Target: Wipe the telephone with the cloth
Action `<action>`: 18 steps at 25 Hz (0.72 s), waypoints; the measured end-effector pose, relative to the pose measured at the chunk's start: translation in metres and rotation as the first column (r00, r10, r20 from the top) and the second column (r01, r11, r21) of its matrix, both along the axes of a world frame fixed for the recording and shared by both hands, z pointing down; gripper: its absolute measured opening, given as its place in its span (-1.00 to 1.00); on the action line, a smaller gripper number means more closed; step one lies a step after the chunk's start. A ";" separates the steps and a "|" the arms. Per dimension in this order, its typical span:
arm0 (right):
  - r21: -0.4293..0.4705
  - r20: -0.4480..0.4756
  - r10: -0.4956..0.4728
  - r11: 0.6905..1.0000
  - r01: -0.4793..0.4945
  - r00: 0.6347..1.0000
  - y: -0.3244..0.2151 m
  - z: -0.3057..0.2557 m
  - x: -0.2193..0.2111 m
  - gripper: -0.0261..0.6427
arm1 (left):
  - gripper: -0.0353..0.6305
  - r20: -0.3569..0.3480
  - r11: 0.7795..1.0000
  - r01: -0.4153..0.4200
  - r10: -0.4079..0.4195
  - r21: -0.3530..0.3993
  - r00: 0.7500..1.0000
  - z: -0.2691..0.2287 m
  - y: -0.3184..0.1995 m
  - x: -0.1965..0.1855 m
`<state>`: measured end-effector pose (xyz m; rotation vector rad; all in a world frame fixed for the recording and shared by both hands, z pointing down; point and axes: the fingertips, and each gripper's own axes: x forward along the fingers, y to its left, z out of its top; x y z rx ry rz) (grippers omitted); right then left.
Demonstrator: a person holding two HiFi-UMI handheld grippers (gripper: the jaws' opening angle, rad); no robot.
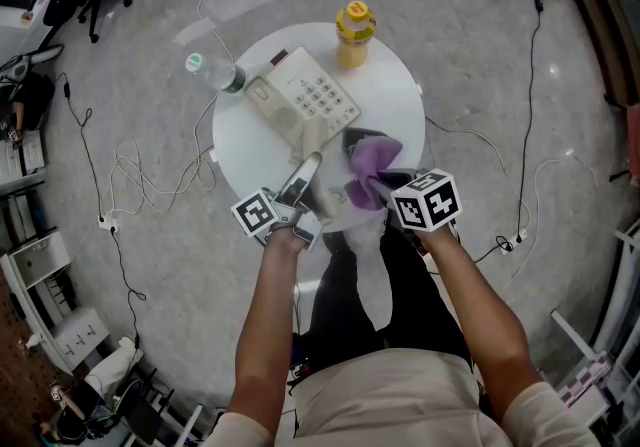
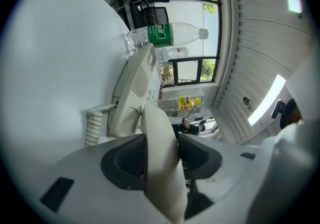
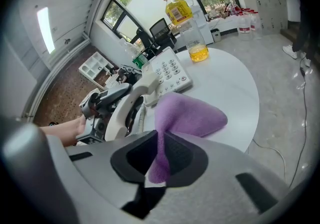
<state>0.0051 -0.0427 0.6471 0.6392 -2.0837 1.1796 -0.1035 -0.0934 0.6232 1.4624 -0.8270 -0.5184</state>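
Currently, the left gripper (image 2: 161, 152) clamps the handset (image 2: 163, 188), held apart from the telephone base (image 1: 300, 95) on the white table (image 1: 392, 95); the right gripper (image 3: 160, 157) pinches the purple cloth (image 3: 191, 115).

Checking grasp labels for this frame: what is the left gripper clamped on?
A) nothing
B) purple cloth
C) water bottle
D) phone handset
D: in the left gripper view, the left gripper has its jaws pressed on both sides of the cream handset. The purple cloth is pinched in the right gripper.
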 end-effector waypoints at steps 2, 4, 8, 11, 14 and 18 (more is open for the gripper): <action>-0.002 -0.001 -0.002 1.000 0.002 1.000 0.001 0.002 0.000 -0.83 | -0.29 0.007 1.000 0.006 -0.006 0.007 1.000 0.000 0.000 0.001; -0.005 -0.004 -0.007 1.000 0.007 1.000 0.002 0.004 0.000 -0.83 | -0.29 0.014 1.000 0.014 -0.014 0.007 1.000 0.001 0.001 0.001; -0.012 -0.008 -0.015 1.000 0.015 1.000 0.004 0.006 -0.002 -0.83 | -0.29 0.025 0.999 0.028 -0.029 0.015 0.999 0.000 0.001 0.000; -0.020 -0.009 -0.020 1.000 0.020 1.000 0.007 0.009 -0.002 -0.83 | -0.29 0.029 0.999 0.039 -0.040 0.024 0.999 0.000 0.001 -0.002; -0.027 -0.012 -0.021 0.999 0.020 1.000 0.010 0.012 0.000 -0.83 | -0.29 0.036 0.998 0.049 -0.050 0.036 0.998 -0.001 0.000 -0.001; -0.034 -0.015 -0.018 0.999 0.017 1.000 0.015 0.016 0.003 -0.83 | -0.29 0.031 0.997 0.074 -0.075 0.037 0.997 -0.001 0.000 0.000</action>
